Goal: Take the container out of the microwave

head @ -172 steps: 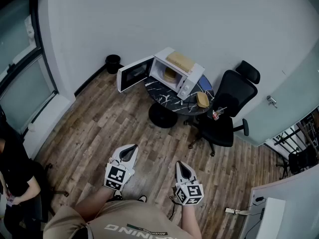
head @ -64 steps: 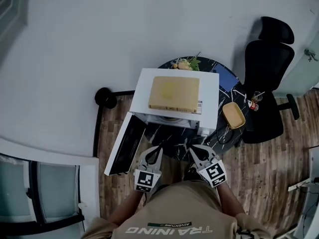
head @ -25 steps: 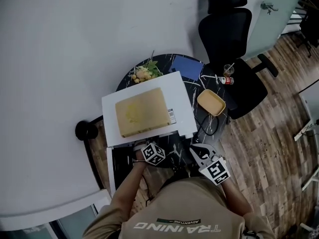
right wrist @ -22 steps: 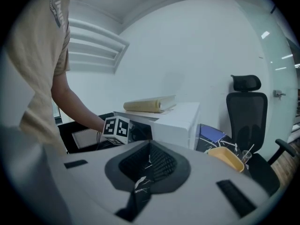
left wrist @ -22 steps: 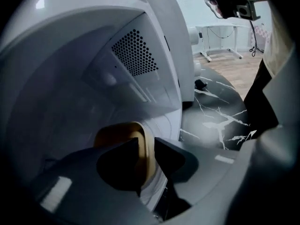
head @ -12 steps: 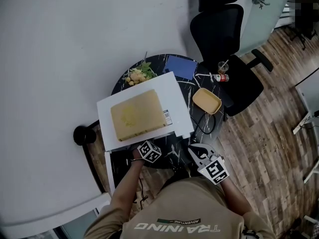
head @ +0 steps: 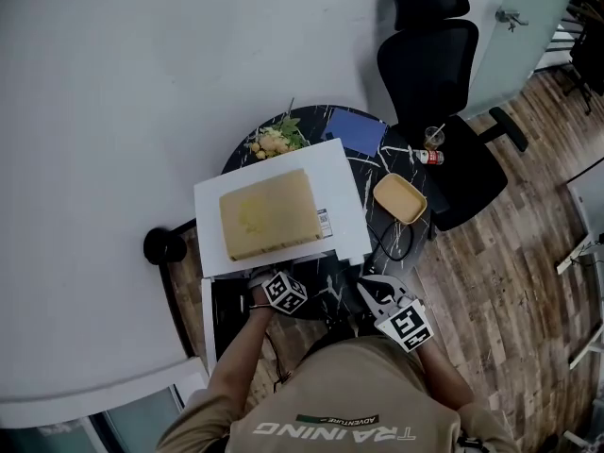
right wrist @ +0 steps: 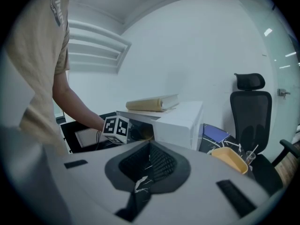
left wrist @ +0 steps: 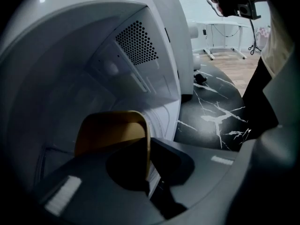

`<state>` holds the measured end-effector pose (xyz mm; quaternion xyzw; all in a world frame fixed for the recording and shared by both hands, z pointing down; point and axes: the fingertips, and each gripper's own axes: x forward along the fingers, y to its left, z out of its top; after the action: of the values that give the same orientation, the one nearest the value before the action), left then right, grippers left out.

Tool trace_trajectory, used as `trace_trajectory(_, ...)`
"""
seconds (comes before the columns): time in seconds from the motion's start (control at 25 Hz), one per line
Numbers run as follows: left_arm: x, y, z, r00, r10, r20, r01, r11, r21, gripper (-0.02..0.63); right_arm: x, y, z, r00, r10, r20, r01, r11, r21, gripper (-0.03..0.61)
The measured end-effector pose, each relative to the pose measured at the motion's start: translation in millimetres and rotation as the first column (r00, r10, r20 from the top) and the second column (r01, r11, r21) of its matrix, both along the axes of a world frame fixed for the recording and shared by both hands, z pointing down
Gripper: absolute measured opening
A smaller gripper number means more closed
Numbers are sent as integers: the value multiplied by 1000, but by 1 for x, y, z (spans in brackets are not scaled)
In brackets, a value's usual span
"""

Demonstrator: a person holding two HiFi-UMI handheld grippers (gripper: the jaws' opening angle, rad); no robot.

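Observation:
The white microwave (head: 344,217) stands on a round black marble table (head: 377,173), its door (head: 212,319) swung open to the left. My left gripper (head: 283,289) reaches into the cavity, so its tips are hidden in the head view. In the left gripper view a yellow container (left wrist: 110,131) sits inside the cavity (left wrist: 93,69), and the left gripper (left wrist: 147,170) is shut on its rim. My right gripper (head: 370,287) is shut and holds nothing. It hovers outside, in front of the microwave's right side (right wrist: 180,121).
A tan board (head: 269,213) lies on top of the microwave. A second yellow container (head: 401,198), a blue notebook (head: 354,128), flowers (head: 274,140) and a small bottle (head: 427,156) share the table. A black office chair (head: 444,74) stands to the right and a black bin (head: 162,246) by the wall.
I walked up to the microwave and my left gripper went into the cavity. Over the last second both grippers have hardly moved; only the view has shifted.

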<state>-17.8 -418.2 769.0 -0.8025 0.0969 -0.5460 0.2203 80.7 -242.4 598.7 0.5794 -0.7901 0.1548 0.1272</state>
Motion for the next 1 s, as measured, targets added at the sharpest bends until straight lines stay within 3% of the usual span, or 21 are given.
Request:
trace_trajectory(0.44,-13,35,-16,999,-42,-5,41,999,-13,25,-7,-1,-6,995,-100,29,99,995,33,8)
trace_trajectory(1.0,-30,96,-17,988,-153,10,154,987,-49,23,-2,4,-1,974,-219,55,216,975,52,8)
